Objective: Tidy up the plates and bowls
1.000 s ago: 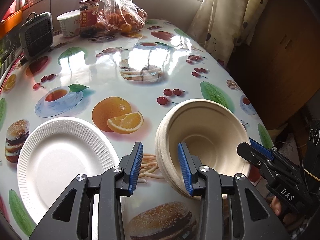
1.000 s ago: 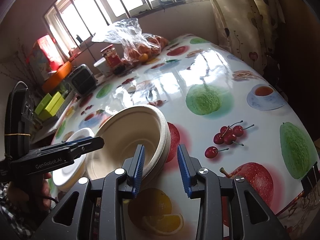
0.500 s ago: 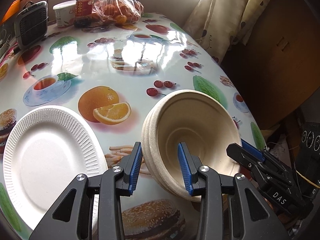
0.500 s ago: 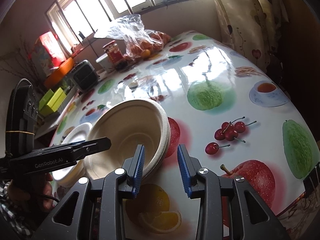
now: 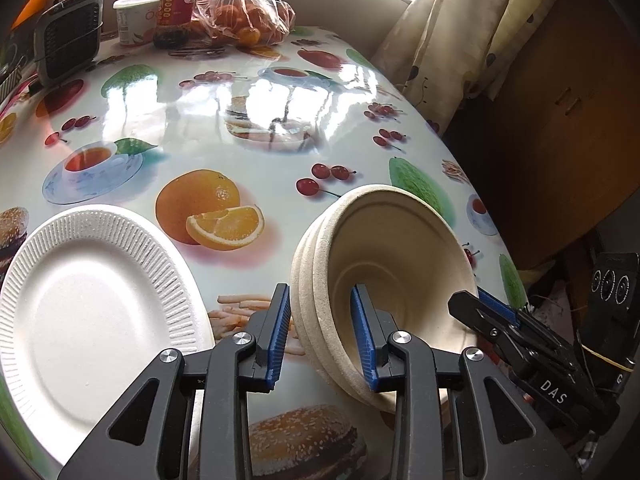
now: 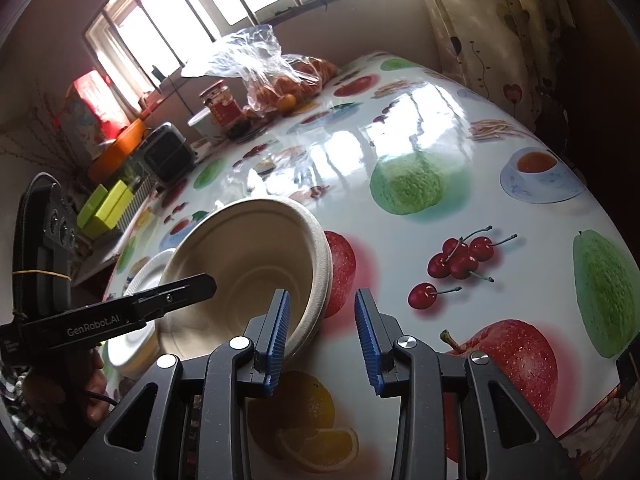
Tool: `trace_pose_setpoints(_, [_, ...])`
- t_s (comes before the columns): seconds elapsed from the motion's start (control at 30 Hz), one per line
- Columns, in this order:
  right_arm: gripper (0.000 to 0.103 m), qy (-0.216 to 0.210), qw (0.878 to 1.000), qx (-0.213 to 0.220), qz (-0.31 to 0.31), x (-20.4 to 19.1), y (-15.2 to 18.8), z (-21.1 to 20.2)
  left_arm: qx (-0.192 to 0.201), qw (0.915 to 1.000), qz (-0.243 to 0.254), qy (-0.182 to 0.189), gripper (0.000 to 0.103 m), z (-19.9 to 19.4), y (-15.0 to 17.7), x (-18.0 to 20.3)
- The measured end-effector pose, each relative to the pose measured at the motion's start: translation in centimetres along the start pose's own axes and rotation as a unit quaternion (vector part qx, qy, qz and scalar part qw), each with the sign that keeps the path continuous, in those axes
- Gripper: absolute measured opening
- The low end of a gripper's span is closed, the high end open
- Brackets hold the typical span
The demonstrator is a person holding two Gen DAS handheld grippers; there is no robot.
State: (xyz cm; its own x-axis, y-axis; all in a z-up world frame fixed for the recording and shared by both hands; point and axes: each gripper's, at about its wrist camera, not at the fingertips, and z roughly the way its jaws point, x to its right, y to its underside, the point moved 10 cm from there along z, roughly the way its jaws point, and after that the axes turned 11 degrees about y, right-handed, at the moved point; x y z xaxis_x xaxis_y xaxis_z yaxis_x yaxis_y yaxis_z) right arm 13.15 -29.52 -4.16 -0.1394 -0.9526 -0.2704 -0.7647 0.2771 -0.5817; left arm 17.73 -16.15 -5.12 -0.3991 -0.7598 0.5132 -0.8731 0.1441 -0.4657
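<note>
Stack of bowls (image 5: pixel 384 280) tilted at lower centre, rim between left gripper (image 5: pixel 320 332) jaws, which are closing, contact probably partial. Right gripper (image 6: pixel 320 336) straddles the opposite rim, half-open. White plate (image 5: pixel 92 312) lower left.

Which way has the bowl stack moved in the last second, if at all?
No. The bowl stack stays tilted, just right of the printed orange, below the printed cherries.

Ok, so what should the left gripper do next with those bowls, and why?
Probably finish closing the left gripper until its pads pinch the rim of the stacked bowls. Its jaws are closing with that rim between them, but a small gap seems to remain, and the stack sits tilted on the table, so lifting now might let it slip.
</note>
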Motion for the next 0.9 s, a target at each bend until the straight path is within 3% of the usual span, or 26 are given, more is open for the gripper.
trace_pose_setpoints(0.2, [0.032, -0.009, 1.0, -0.006, -0.001, -0.37, 0.23, 0.13, -0.004, 1.0, -0.003, -0.001, 0.028, 0.33, 0.06, -0.18])
trace_pose_setpoints(0.33, [0.023, -0.02, 1.0, -0.006, 0.0, -0.75, 0.19, 0.17, -0.003, 1.0, -0.002, -0.001, 0.027, 0.38, 0.06, -0.13])
trace_pose_setpoints(0.9, [0.02, -0.017, 1.0, 0.002, 0.009, -0.24, -0.39, -0.64, -0.005, 1.0, 0.005, -0.003, 0.026, 0.55, -0.25, 0.37])
